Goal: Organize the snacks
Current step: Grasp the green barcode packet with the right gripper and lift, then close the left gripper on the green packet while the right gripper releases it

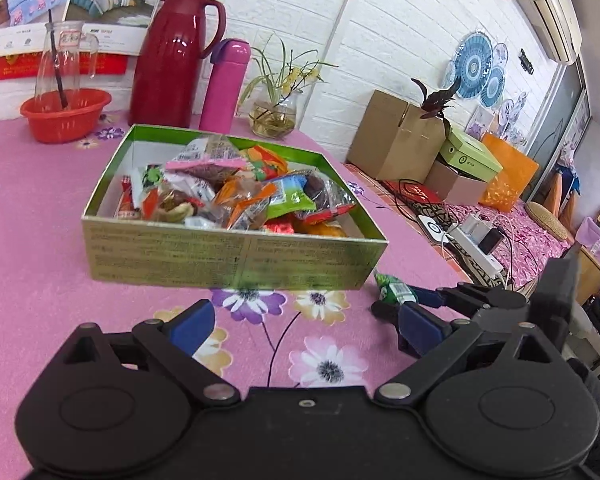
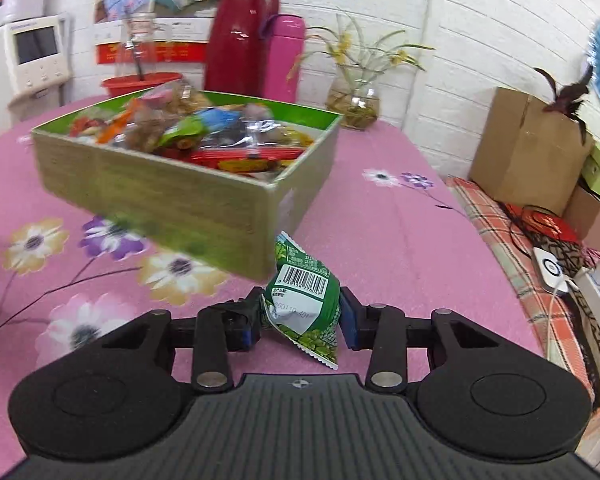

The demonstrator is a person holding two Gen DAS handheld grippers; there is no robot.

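**Right wrist view: green packet gripped near the snack box corner**

Right wrist view shows the right gripper point(image 2: 300, 320) clenched on a green snack packet point(image 2: 304, 304), pads pressing both its sides, barcode face toward the camera. Its long axis runs tilted, top seam up toward the box, lower seam down toward the gripper body. Only the left wrist view shows the left gripper point(image 1: 300, 328) released, jaws spread wide with nothing between them, over the tablecloth point(image 1: 40, 240). There the packet point(image 1: 392, 290) is a small green shape just off the near right corner of the green box point(image 1: 236, 256), which is full of mixed snacks. Along the tabletop's far edge stand a red basin point(image 1: 64, 114), red thermos point(image 1: 172, 60), pink flask point(image 1: 224, 88) and plant vase point(image 1: 274, 118) against a white brick wall.
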